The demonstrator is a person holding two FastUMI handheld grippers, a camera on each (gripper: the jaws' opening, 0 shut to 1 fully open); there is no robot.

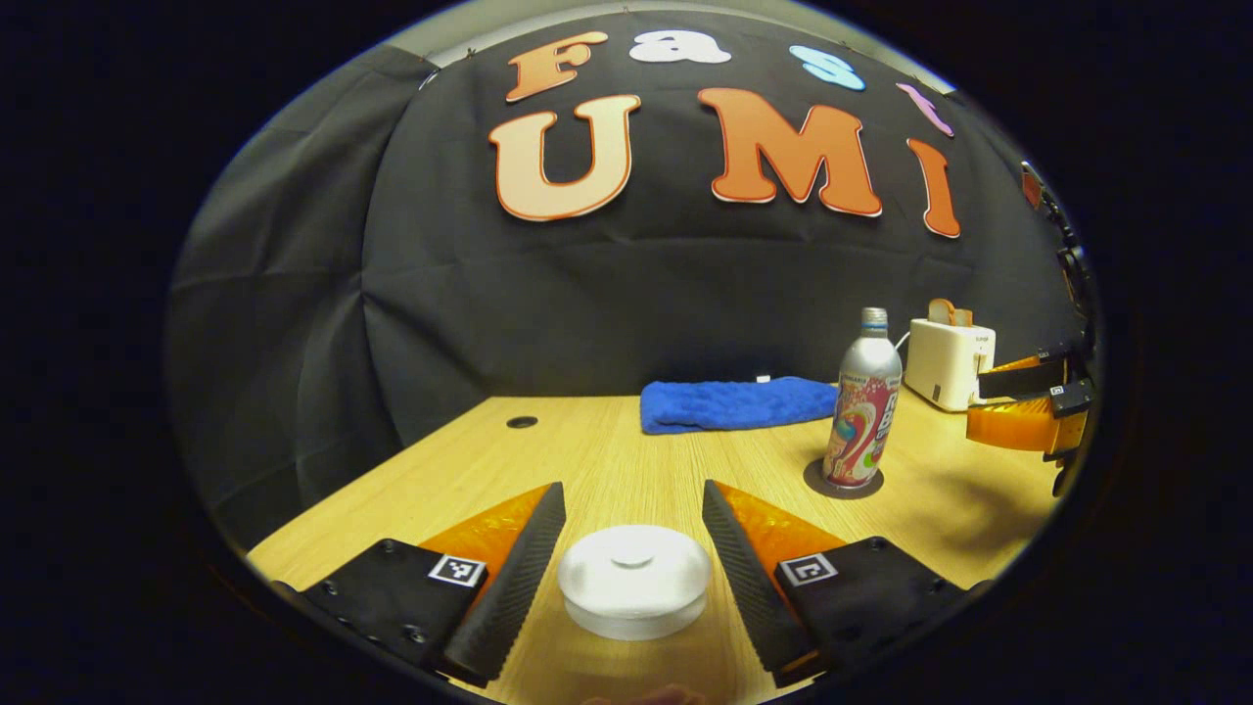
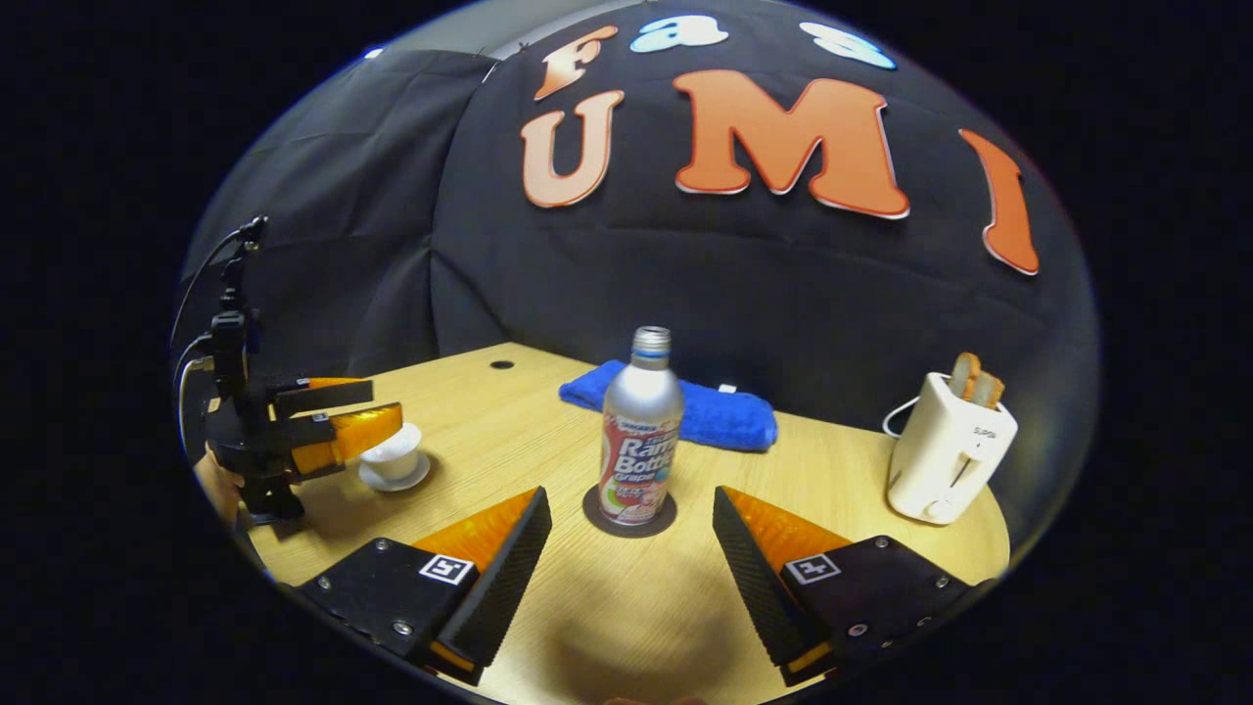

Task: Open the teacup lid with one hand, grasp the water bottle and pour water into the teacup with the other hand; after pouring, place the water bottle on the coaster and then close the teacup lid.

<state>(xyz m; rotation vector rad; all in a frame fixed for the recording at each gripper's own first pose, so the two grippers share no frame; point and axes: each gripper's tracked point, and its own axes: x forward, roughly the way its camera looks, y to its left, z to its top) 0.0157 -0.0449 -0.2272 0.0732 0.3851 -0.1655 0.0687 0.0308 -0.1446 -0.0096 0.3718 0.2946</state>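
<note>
At the bottom of the left gripper view, the left gripper (image 1: 633,578) stands spread around the teacup lid (image 1: 634,578), hiding the cup. The right gripper (image 2: 631,568) gapes empty. Beyond, at centre, the water bottle (image 2: 640,431) stands on its coaster (image 2: 629,512).

Wooden table (image 2: 548,587): saucer (image 2: 394,478), dark coaster (image 2: 628,519), blue towel (image 2: 715,416), white toaster (image 2: 945,460).

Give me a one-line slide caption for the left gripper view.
Open left gripper straddles the lidded teacup, not touching it; water bottle stands upright on its coaster beyond.
</note>
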